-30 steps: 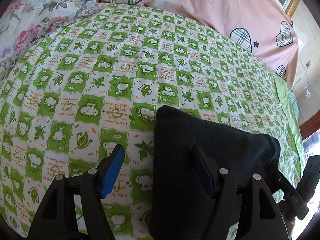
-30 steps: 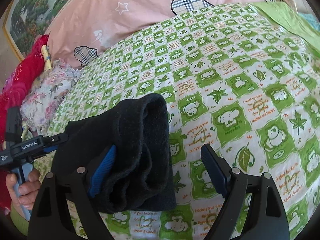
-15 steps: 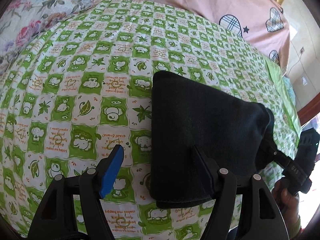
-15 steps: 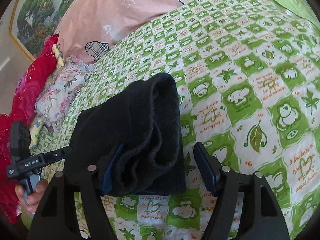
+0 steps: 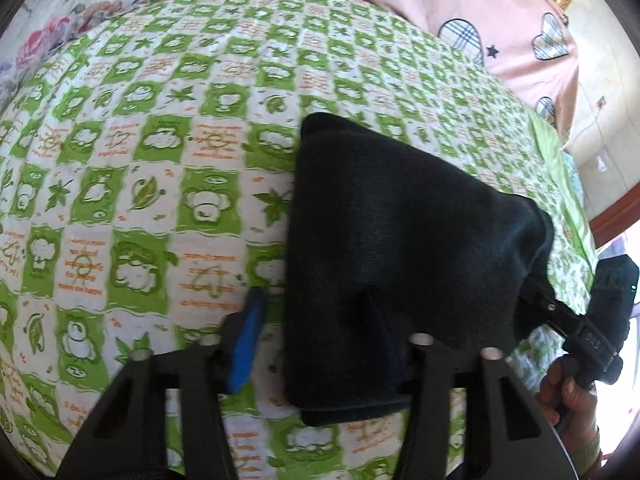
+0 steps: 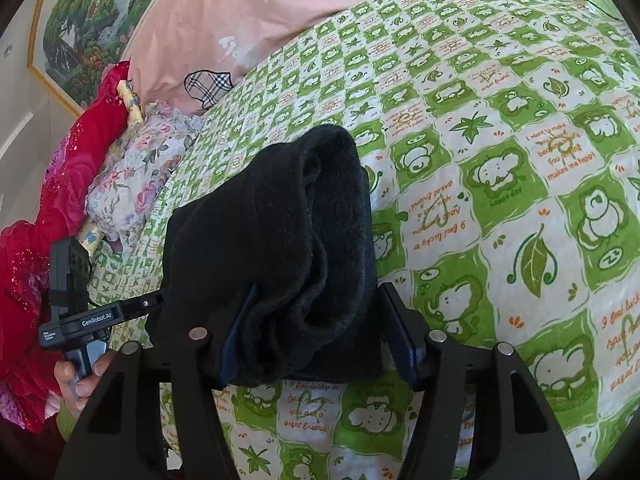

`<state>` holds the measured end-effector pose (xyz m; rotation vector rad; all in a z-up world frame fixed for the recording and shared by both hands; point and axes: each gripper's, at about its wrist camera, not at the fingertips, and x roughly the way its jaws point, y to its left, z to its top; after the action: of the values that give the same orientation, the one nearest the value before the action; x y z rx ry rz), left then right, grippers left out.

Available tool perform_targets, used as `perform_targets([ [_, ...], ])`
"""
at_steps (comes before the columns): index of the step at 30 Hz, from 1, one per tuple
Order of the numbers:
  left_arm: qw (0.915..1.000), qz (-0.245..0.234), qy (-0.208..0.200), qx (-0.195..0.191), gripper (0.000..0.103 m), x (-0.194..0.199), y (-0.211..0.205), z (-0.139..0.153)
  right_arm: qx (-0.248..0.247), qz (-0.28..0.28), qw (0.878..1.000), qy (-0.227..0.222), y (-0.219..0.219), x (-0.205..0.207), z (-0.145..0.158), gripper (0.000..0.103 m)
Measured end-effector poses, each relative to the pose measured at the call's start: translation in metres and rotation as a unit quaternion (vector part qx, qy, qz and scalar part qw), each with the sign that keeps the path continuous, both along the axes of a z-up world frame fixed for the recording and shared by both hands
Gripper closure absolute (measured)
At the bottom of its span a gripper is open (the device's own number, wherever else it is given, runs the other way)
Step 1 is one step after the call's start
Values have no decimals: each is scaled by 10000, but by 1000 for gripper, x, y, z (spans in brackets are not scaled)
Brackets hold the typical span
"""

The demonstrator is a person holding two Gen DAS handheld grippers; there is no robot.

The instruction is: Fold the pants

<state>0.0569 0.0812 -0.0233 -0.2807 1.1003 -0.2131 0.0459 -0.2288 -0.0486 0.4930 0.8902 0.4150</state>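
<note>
So the black pants (image 5: 392,240) are already folded into a chunky bundle and sit on the bed, on top of that green-and-white checkered sheet (image 5: 140,160) with the little cartoon animals and leaves. In the left wrist view the bundle fills the lower middle and right of the frame. The left gripper (image 5: 316,340) has one blue-padded finger out on the sheet just left of the fabric while the other finger is tucked under or into the cloth, so its jaws are around the near edge of the pants, but I honestly can't tell if they're actually pinching it. In the right wrist view the pants (image 6: 288,248) show their rolled, layered end in the lower middle of the frame, and the right gripper (image 6: 320,336) has its jaws pressed in on both sides of that end, gripping the fabric. You can see each gripper from the other camera too, held in a hand at the frame edge. Pink pillow with plaid hearts (image 6: 248,32) is at the top, a floral quilt (image 6: 132,176) and red blanket (image 6: 52,208) on the left, and a framed landscape painting (image 6: 80,28) in the upper left.
</note>
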Motion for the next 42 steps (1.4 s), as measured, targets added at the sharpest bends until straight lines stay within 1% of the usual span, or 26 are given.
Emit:
perform_targets([
  [1,10000,10,-20,14,65,0,-3,1,10,7,10000,-9,0,0,1,44],
  [3,9999,12,-78,132,67,-2,-7,4,61,17,10000,-38,1,-1,3,51],
  [4,9998,7,-108,150,70,-2,-9,5,77,33,9999,-77,1,-2,4,54],
  [6,9998,26,-174,55,75,-4,-8,10,29,98,9998,-196,2,-4,11,59],
  [8,9997,69,-216,-83,80,-6,-3,14,-8,139,9995,-300,5,-6,18,61],
  [13,9986,146,-383,-322,81,-9,8,31,104,161,9980,-596,7,-8,36,62],
  [16,9979,248,-545,-251,82,-11,15,44,222,245,9969,-717,12,-2,45,63],
  [19,9966,378,-712,-185,82,-12,27,55,224,370,9958,-811,24,7,52,63],
  [26,9924,749,-975,-25,82,10,59,70,287,585,9932,-968,57,49,59,63],
  [30,9903,949,-1016,-8,82,23,77,69,227,754,9916,-1025,76,77,63,63],
  [35,9877,1175,-1023,104,82,35,92,61,137,960,9901,-1015,99,102,61,63],
  [39,9874,1307,-885,99,82,38,103,49,21,1119,9894,-921,111,113,53,63],
  [42,9879,1321,-804,66,81,37,106,40,-76,1161,9894,-870,115,116,46,62],
])
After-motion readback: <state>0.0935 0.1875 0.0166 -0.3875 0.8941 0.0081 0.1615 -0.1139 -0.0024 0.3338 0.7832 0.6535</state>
